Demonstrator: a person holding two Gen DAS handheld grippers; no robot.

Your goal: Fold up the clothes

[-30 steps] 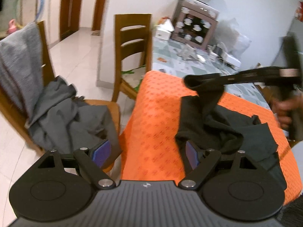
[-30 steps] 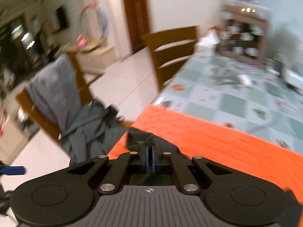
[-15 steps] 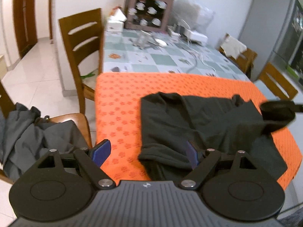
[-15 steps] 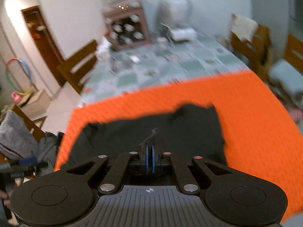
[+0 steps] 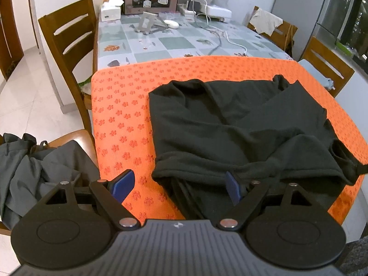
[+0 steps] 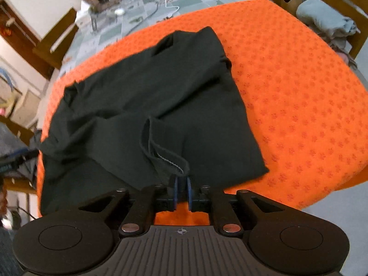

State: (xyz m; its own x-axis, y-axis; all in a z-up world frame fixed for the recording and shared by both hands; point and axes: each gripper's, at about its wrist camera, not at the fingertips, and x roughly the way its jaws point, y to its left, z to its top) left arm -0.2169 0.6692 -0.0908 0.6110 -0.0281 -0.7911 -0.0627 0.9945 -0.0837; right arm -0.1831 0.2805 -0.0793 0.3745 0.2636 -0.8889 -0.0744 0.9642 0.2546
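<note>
- Garment (image 5: 230,124), black, lies rumpled on orange mat (image 5: 119,115) covering near end of table (image 5: 174,43).
- Left gripper (image 5: 177,185) spread wide at garment's near left corner, holding nothing.
- Right gripper (image 6: 181,187) nearly closed, pinching hem (image 6: 170,161) at garment's near edge.
- Grey clothes (image 5: 34,172) heaped on chair (image 5: 69,138) left of table.

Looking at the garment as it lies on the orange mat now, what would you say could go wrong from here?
The right gripper pinches only a thin hem of the black garment; it may slip free when pulled. The garment's near edge hangs off the orange mat, so a tug might drag it to the floor. The left gripper is open beside bunched folds and may grab several layers at once.
</note>
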